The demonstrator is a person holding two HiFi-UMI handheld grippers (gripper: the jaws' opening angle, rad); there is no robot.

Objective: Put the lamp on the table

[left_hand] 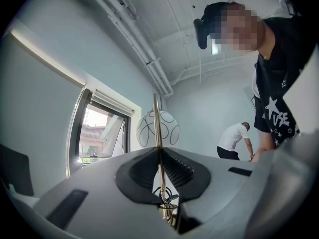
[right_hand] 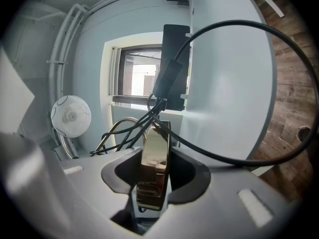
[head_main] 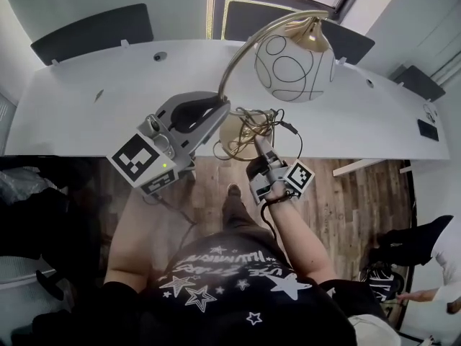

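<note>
The lamp has a curved brass stem (head_main: pixel 234 63), a white globe shade (head_main: pixel 294 67) with black line loops, and a round brass base (head_main: pixel 234 137). The base is at the front edge of the white table (head_main: pixel 86 114), and a black cord (head_main: pixel 268 120) is bundled over it. My left gripper (head_main: pixel 216 111) is shut on the stem low down; the stem (left_hand: pixel 157 128) runs up between its jaws towards the shade (left_hand: pixel 167 129). My right gripper (head_main: pixel 258 141) is shut on the rim of the base (right_hand: pixel 154 166), with the cord (right_hand: pixel 224 156) looping past it.
Dark chairs (head_main: pixel 94 31) stand behind the table, under a window. Cable ports dot the tabletop (head_main: pixel 160 56). Wood floor (head_main: pixel 346 193) lies below the table's front edge. Another person (head_main: pixel 441 254) bends over at the lower right and shows in the left gripper view (left_hand: pixel 234 139).
</note>
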